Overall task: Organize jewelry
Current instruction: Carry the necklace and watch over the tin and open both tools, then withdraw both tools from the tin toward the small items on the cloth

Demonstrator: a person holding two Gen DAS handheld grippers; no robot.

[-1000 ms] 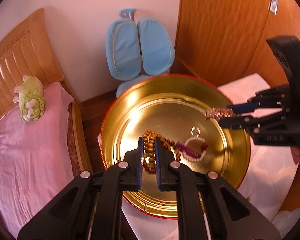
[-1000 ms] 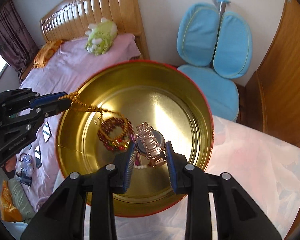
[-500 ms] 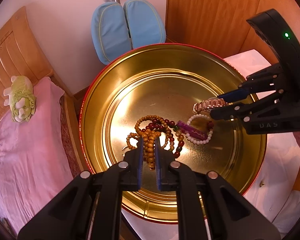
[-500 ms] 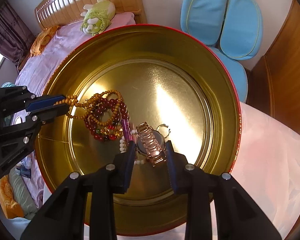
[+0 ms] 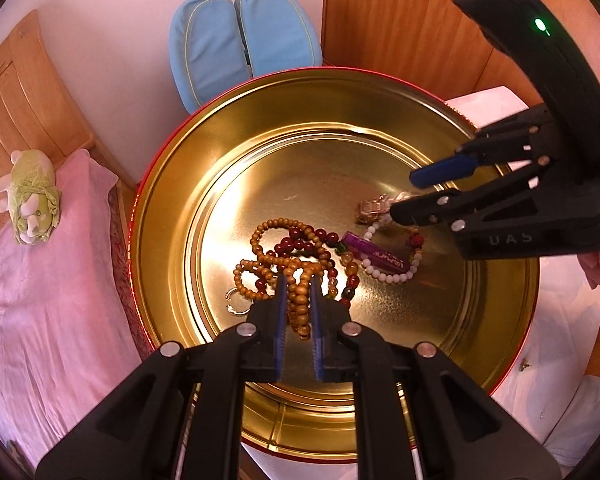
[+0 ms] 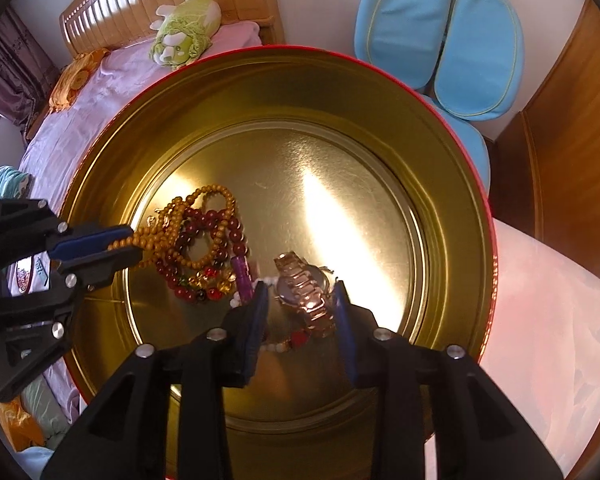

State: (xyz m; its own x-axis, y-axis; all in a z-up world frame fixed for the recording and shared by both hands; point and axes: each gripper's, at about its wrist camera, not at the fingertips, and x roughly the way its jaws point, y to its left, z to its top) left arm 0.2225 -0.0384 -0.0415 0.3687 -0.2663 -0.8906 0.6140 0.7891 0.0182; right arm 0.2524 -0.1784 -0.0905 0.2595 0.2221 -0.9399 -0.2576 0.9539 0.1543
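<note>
A round gold tin [image 5: 480, 312] [image 6: 452, 216] with a red outer wall holds the jewelry. My left gripper [image 5: 298, 280] [image 6: 134, 244] is shut on a string of tan wooden beads [image 5: 296, 300] [image 6: 168, 236] that trails onto the tin floor. Dark red beads [image 5: 304, 236] [image 6: 216, 248], a white bead bracelet [image 5: 388, 278] and a purple piece [image 5: 376, 254] [image 6: 242, 276] lie beside it. My right gripper [image 6: 300, 292] [image 5: 404, 196] is open, its fingers on either side of a rose-gold watch [image 6: 308, 292] [image 5: 374, 208] lying on the tin floor.
The tin stands on a white cloth [image 5: 560, 320] [image 6: 548, 300]. A bed with pink sheets [image 5: 40, 280] and a green plush toy [image 5: 32, 200] is to the left. A blue chair [image 5: 240, 40] and wooden panels [image 5: 400, 12] stand behind.
Both grippers have dropped lower into the tin. My right gripper has opened and the watch now lies loose on the tin floor. The left still grips the wooden beads.
</note>
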